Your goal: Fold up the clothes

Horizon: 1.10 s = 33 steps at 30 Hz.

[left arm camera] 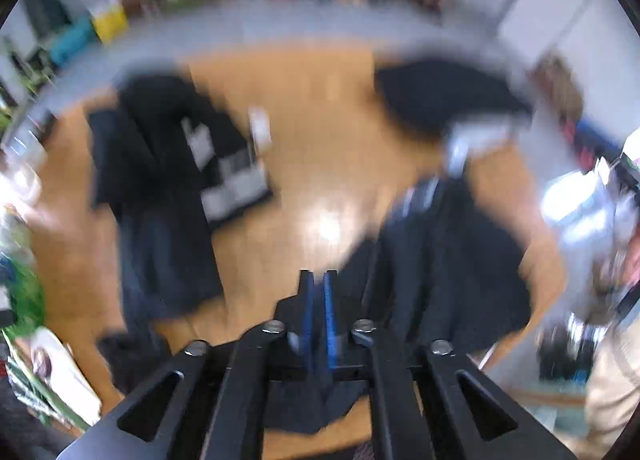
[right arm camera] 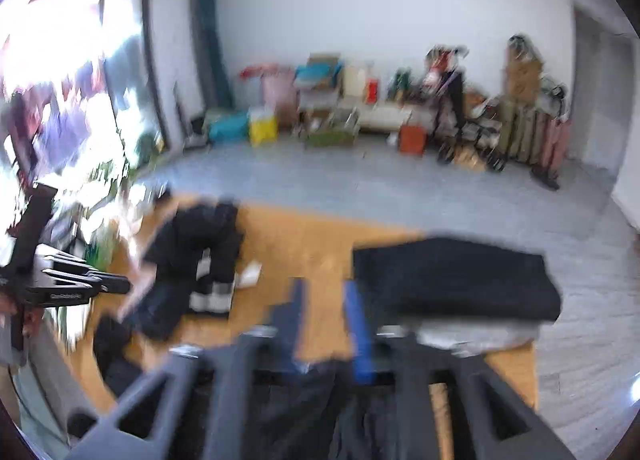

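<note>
Left hand-held gripper [left arm camera: 318, 280] nearly closed; dark garment [left arm camera: 448, 260] rumpled, blurred.

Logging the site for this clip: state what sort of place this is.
Probably a room in a home, used partly for storage. A wooden table carries dark clothes, boxes and bags line the far wall, and a large bright window stands left.

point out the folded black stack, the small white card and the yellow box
folded black clothes stack [right arm camera: 456, 280], right wrist view, middle of top surface
small white card [right arm camera: 249, 273], right wrist view, its centre
yellow box [right arm camera: 262, 127], right wrist view, front face
</note>
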Available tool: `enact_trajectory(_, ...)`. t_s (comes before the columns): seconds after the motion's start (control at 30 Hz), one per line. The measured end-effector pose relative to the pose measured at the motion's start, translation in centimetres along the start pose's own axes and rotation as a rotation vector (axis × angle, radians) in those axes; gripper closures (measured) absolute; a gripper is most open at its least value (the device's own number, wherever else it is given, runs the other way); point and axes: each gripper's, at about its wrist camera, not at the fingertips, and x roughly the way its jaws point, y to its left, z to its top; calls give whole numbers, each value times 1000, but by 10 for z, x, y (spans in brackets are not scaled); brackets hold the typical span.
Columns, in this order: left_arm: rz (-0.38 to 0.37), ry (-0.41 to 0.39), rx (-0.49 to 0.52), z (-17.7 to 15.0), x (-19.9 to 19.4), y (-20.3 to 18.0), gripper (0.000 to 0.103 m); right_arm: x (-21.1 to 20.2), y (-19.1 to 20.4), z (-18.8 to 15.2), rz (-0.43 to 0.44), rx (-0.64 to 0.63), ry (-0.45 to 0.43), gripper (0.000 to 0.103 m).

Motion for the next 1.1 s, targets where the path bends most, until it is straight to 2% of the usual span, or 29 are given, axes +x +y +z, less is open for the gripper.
enact_trajectory(0.03, 31, 47, 9, -4, 18, 0, 71, 14, 0, -15, 23, -6, 55, 60)
enact_trajectory(0.07, 32, 92, 13, -5, 34, 1, 63, 25, -2, -25, 35, -10, 96, 58)
enact_trajectory(0.2, -14, 225, 17, -5, 80, 0, 42, 75, -16, -65, 112, -7, 293, 49)
enact_trajectory(0.3, 12, 253, 35, 0, 99, -1, 41, 111, -31, -92, 116, 14, 422, 46)
enact_trajectory(0.47, 34, 282, 68, 8, 124, -3, 40, 146, -49, -100, 84, 43, 479, 36)
enact_trajectory(0.53, 25, 263, 69, 7, 125, -1, 41, 158, -50, -100, 63, 51, 491, 33)
enact_trajectory(0.57, 18, 253, 72, 5, 124, -1, 44, 165, -50, -100, 51, 54, 497, 33)
enact_trajectory(0.63, -3, 237, 64, 1, 117, 3, 74, 175, -51, -105, 12, 51, 502, 34)
enact_trajectory(0.67, -15, 230, 60, -1, 113, 5, 96, 178, -52, -107, -22, 57, 502, 44)
enact_trajectory(0.7, -26, 222, 55, -3, 109, 7, 96, 182, -53, -110, -61, 65, 501, 70)
enact_trajectory(0.73, -37, 215, 51, -5, 105, 9, 96, 183, -54, -112, -83, 71, 502, 86)
enact_trajectory(0.8, -55, 193, 42, -8, 95, 15, 96, 183, -54, -116, -113, 80, 505, 101)
enact_trajectory(1.03, -48, -11, -23, 4, 6, 45, 96, 121, -59, -66, -135, 87, 304, 101)
enact_trajectory(1.1, -56, -81, -44, 5, -25, 40, 96, 103, -60, -51, -140, 88, 243, 101)
